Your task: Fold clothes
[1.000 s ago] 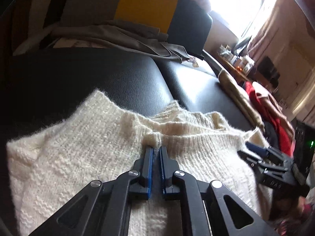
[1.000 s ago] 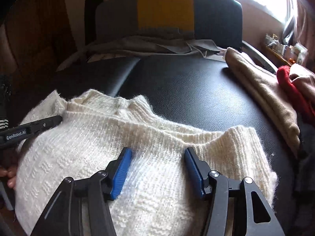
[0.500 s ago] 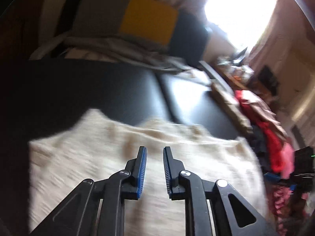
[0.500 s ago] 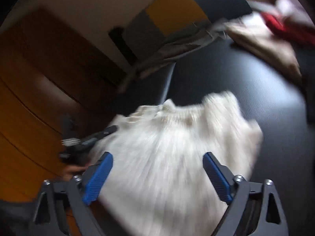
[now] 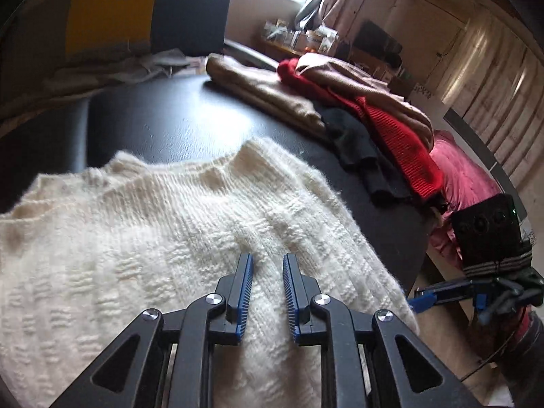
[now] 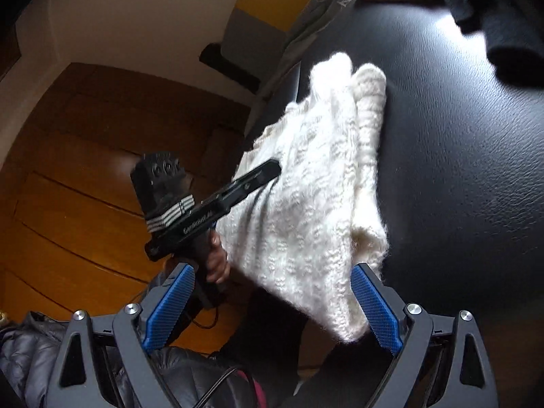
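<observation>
A folded cream knit sweater (image 5: 163,238) lies on the black leather surface (image 5: 176,119); it also shows in the right wrist view (image 6: 312,210). My left gripper (image 5: 268,265) hovers just over the sweater, jaws slightly apart and empty. It also shows in the right wrist view (image 6: 268,170), at the sweater's left edge. My right gripper (image 6: 272,301) is wide open at the sweater's near corner, which hangs over the surface's edge. It also shows in the left wrist view (image 5: 428,301), low at the right, off the surface.
A tan folded garment (image 5: 265,91), a red knit (image 5: 391,119), a black garment (image 5: 360,156) and pink cloth (image 5: 465,173) are piled at the right. A grey and yellow cushion (image 5: 112,10) stands at the back. Wooden floor (image 6: 68,170) lies to the left.
My left gripper let go of the sweater's fold and opened slightly. My right gripper pulled back off the sweater to its near corner and opened wider. Both views swung right.
</observation>
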{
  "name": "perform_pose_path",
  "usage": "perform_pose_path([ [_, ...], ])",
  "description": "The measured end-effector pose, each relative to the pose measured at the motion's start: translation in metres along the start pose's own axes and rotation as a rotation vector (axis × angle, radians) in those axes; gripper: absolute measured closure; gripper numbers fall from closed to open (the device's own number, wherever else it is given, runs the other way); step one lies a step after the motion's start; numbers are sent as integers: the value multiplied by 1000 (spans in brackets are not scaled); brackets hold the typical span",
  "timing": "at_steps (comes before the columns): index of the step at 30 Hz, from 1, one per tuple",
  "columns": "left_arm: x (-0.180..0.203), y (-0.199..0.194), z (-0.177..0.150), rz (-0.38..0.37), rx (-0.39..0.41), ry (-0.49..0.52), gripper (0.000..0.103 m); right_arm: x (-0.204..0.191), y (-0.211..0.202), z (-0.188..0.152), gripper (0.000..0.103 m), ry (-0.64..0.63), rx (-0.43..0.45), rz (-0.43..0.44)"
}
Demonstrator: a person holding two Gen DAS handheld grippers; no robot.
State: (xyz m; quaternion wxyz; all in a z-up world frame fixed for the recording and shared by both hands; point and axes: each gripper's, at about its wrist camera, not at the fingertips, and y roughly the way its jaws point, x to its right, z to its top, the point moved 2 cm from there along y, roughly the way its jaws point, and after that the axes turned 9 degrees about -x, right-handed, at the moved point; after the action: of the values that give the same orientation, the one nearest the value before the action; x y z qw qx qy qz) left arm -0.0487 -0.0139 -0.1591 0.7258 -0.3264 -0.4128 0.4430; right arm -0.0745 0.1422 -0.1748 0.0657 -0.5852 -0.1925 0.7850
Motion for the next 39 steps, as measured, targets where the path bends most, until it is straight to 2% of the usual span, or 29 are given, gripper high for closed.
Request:
perform_pose_path([
  [3,-5,10,8,-15,-27,-21,85,-12,16,4,7,-58,-85,69],
  [5,-4,16,12,-6,-43,-17,84,-27,35,9,3,-118,-181,101],
  [6,-4,18,13,-2,-51,-14,84,-32,44,9,2,-146,-243,83],
  [8,-6,20,14,8,-59,-3,84,-39,63,5,1,-201,-382,-4],
  [11,-5,21,13,26,-47,27,84,-26,75,-5,2,-204,-560,-194],
  [12,-6,21,13,26,-42,25,84,-23,74,-6,3,-199,-581,-222],
  [16,-9,19,11,15,-25,2,85,-24,64,-5,4,-188,-561,-282],
  [20,-15,6,8,-32,0,-46,85,-33,53,-4,4,-197,-489,-360],
  [22,-22,-9,3,-69,23,-91,84,-47,43,-1,4,-224,-437,-432],
  [24,-36,-35,-9,-72,74,-133,83,-65,31,7,3,-254,-356,-489],
  [27,-71,-80,-42,-78,149,-191,82,-97,23,19,0,-319,-206,-509],
  [30,-124,-134,-89,-39,219,-288,79,-117,43,42,0,-388,-126,-503],
  [34,-197,-195,-151,24,280,-431,75,-123,101,56,0,-393,-117,-467],
  [36,-234,-214,-182,34,285,-528,75,-124,144,61,0,-400,-133,-516],
  [39,-262,-223,-207,3,272,-562,74,-117,171,76,0,-396,-138,-583],
])
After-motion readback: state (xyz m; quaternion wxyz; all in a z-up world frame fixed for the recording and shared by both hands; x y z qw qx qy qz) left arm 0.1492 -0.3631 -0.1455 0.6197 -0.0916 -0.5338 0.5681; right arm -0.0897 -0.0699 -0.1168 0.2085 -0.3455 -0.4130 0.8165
